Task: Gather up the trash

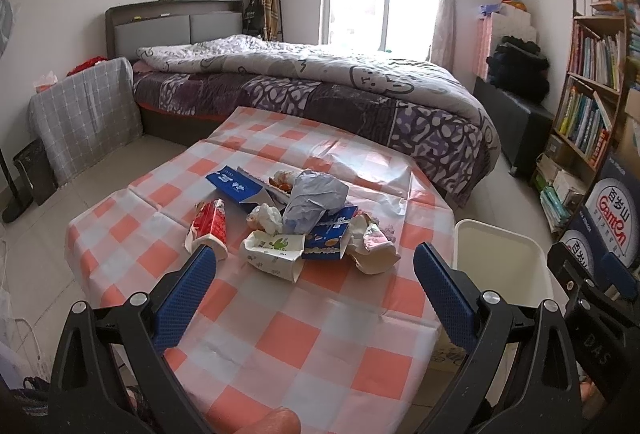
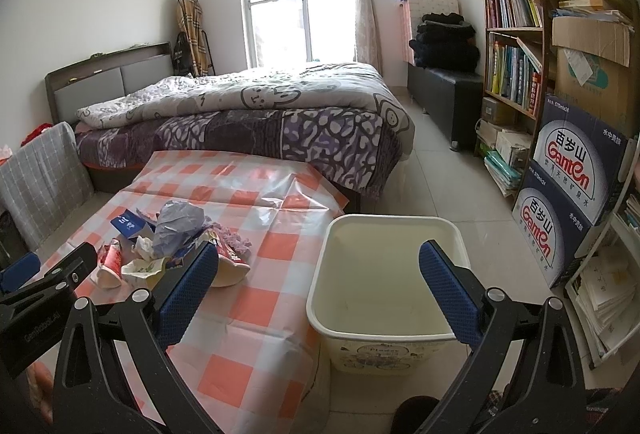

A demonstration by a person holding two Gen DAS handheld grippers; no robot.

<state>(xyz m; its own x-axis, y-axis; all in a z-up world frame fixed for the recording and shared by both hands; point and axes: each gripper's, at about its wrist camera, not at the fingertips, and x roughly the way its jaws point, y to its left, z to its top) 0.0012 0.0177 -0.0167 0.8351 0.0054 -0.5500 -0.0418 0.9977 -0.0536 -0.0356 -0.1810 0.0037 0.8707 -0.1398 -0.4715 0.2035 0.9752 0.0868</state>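
A heap of trash (image 1: 296,218) lies on the checked tablecloth (image 1: 312,334): a red carton (image 1: 211,224), a blue box (image 1: 236,186), a crumpled grey bag (image 1: 310,199), a white printed carton (image 1: 274,254), tissues and wrappers. The heap also shows in the right wrist view (image 2: 176,242). My left gripper (image 1: 316,274) is open and empty, just short of the heap. My right gripper (image 2: 318,278) is open and empty, above the near left rim of a cream bin (image 2: 384,334). The bin (image 1: 500,266) stands on the floor right of the table.
A bed (image 2: 248,113) stands behind the table. A bookshelf (image 2: 516,45) and stacked water cartons (image 2: 572,185) line the right wall. A grey-covered stand (image 1: 84,113) is at the left. The left gripper's body (image 2: 40,298) shows at the left edge of the right wrist view.
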